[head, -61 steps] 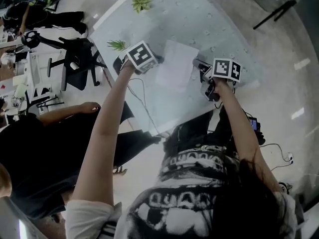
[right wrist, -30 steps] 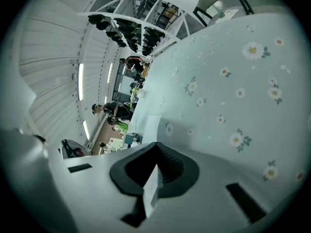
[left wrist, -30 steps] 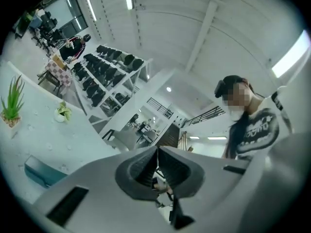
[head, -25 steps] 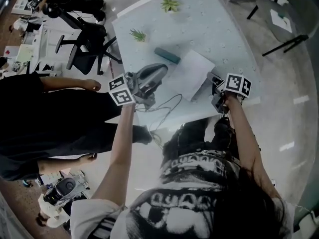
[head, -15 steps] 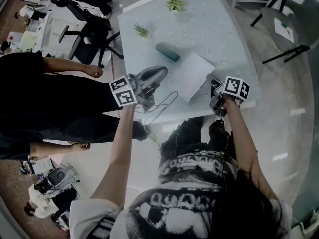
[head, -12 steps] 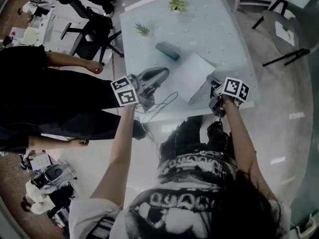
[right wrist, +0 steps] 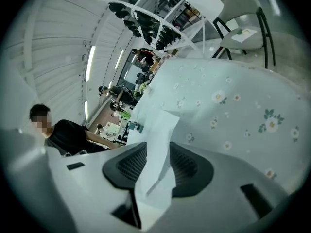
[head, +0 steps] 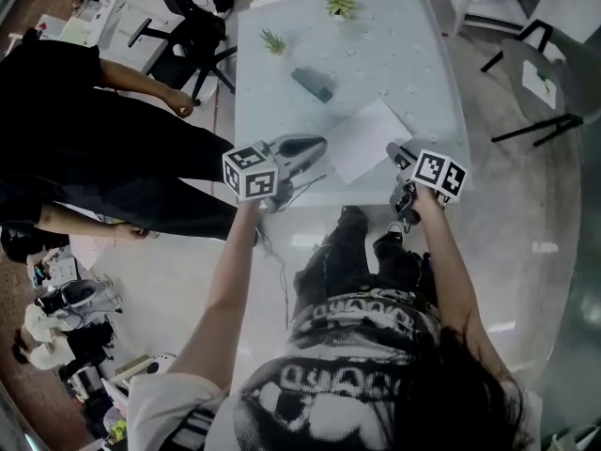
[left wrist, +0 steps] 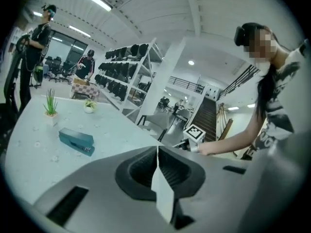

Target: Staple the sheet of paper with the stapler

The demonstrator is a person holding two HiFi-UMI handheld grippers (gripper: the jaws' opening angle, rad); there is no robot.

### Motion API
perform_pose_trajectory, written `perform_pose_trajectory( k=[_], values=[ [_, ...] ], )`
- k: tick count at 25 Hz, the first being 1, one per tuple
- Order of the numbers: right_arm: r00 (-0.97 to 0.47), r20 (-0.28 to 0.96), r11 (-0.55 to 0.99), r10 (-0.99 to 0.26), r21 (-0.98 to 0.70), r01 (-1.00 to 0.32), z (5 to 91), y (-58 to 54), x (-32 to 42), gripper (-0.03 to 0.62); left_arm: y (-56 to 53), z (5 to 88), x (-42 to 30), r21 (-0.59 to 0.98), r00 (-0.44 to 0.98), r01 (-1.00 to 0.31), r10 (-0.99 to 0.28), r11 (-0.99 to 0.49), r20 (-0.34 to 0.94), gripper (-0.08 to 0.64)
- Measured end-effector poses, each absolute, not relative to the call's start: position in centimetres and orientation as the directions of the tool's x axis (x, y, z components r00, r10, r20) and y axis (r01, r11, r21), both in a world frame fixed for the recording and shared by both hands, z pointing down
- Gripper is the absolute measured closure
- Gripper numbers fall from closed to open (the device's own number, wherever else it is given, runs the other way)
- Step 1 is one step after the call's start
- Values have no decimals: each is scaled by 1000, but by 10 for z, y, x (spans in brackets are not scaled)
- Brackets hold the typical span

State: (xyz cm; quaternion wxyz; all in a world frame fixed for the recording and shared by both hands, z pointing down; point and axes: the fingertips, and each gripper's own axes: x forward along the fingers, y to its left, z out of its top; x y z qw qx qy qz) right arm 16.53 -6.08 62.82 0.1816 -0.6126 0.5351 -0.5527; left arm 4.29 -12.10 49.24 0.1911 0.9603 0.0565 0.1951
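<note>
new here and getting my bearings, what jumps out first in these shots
A white sheet lies at the near edge of the flowered table, one edge between the jaws of the right tool, which are opening. Beyond it sits a teal stapler, untouched, and two small plants stand at the far end.

Teal stapler (head: 313, 85), white paper (head: 368, 140), flower-dotted table (head: 408, 54)
</note>
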Motion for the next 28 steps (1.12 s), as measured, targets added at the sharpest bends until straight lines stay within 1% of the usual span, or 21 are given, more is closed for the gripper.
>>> perform_pose_trajectory(
  k=[2,3,7,9,11,13,16,19,25,28],
  values=[
    [-189,512,-370,-838,-787,-493,630,-49,164,447,-109,502,39,352,898,-11,146,-936,416,551],
    [-191,526,-371,-829,-771,-517,630,-44,164,446,-104,506,38,337,890,-32,127,-941,438,551],
    [-191,570,-351,-799,-700,-623,629,-24,165,436,-87,513,37,301,879,-107,52,-948,474,551],
    [-207,569,-323,-796,-688,-650,626,-17,157,460,-78,521,33,273,864,-135,22,-953,502,551],
    [-227,556,-292,-800,-690,-663,621,-13,147,467,-68,530,26,247,845,-151,5,-957,535,551],
    [-237,545,-262,-804,-683,-681,614,-11,137,492,-58,536,19,254,837,-167,-1,-953,547,551],
    [-256,530,-205,-808,-661,-722,603,-10,125,524,-48,538,10,284,848,-217,-36,-934,529,551],
    [-283,507,-153,-814,-657,-738,591,-7,109,554,-41,540,0,269,842,-258,-79,-928,534,551],
    [-306,486,-103,-818,-649,-754,585,11,67,593,-23,544,-37,268,841,-303,-125,-914,526,551],
    [-309,496,-82,-812,-621,-779,583,22,48,597,-14,542,-56,278,847,-322,-144,-905,512,551]
  ],
)
